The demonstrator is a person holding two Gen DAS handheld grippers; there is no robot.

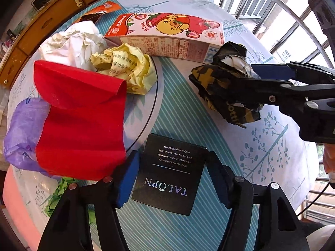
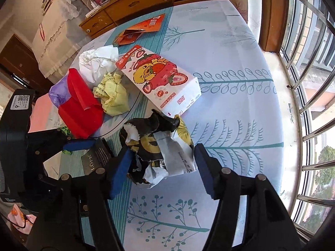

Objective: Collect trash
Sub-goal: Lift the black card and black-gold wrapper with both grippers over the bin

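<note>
While the left gripper [image 1: 171, 177] pinches the black card [image 1: 170, 173] at lower centre, the right gripper [image 2: 161, 167] straddles the crumpled black-and-yellow wrapper [image 2: 155, 146] mid-frame, seemingly gripping it. Torn paper could rip free, and the stiff card may pivot out.

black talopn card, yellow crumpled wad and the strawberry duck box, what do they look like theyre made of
Black TALOPN card: stiff matte cardboard, by its flat shape and crisp edges; the lettering glints, perhaps foil.
Yellow crumpled wad: thin printed paper, sharply creased, no shine.
Strawberry duck box: printed paperboard with folded edges, probably lightly coated.
</note>
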